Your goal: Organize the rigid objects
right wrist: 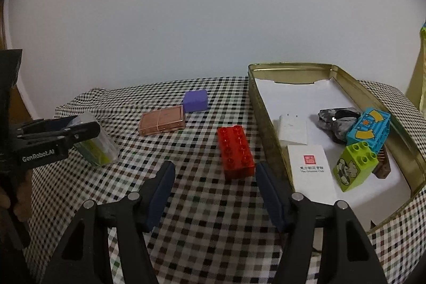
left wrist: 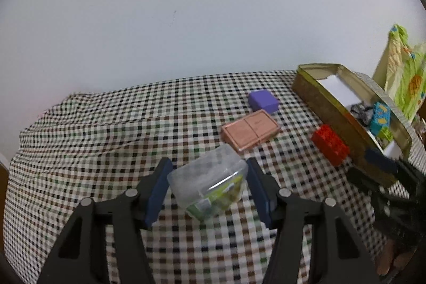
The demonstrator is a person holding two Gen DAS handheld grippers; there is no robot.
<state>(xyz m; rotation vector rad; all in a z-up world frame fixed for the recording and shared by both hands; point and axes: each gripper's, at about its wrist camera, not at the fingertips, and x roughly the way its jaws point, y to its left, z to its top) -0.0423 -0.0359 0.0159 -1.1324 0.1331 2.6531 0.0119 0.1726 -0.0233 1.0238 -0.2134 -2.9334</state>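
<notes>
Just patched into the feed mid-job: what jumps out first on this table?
The left claw grips a clear plastic box with something green inside, above the checked cloth. The right claw stands open around a red brick, beside a gold tin tray already holding blue and green blocks, a grey rock and white cards.

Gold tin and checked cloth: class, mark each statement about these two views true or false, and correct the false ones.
1. The red brick lies inside the gold tin. False: it lies on the checked cloth beside the tin.
2. The left gripper is shut on the clear plastic box. True.
3. The purple block sits on the copper case. False: it rests on the cloth beside it.
4. The green brick is in the tin. True.
</notes>
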